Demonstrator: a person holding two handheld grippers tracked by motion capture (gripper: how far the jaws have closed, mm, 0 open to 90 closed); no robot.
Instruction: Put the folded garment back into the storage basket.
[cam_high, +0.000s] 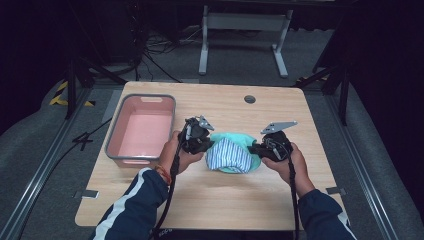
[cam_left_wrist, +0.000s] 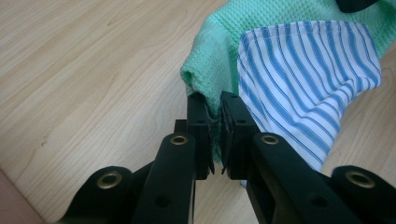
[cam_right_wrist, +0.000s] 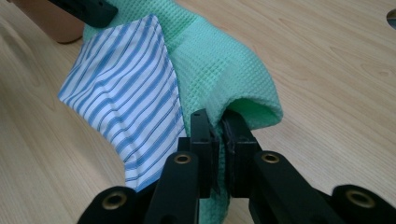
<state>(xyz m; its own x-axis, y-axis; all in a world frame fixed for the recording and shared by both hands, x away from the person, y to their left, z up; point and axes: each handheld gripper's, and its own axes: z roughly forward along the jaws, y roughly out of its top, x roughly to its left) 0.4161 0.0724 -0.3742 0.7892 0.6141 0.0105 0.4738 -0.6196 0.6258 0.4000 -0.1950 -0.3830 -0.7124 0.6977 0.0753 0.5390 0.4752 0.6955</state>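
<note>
**Green waffle cloth held at both ends above a wooden counter**

Green waffle-weave cloth (cam_high: 235, 140) with a blue-and-white striped cloth (cam_high: 230, 156) lying against its near face hangs between the two grippers over the middle of the light wooden counter (cam_high: 220, 200). Left gripper (cam_left_wrist: 212, 114): fingers (cam_left_wrist: 198, 135) clamped together on a folded edge of the green cloth, the striped cloth just beside them. Right gripper (cam_right_wrist: 218, 128): fingers (cam_right_wrist: 203, 140) likewise pressed shut on the opposite rolled edge of the green cloth, with the striped cloth hanging at their side. High view: left gripper at the cloth's left end, right gripper at its right end, each in one of the person's hands. Pink plastic tub (cam_high: 141, 159) with a grey rim stands on the counter's left part, close beside the left hand (cam_high: 176, 154).
</note>
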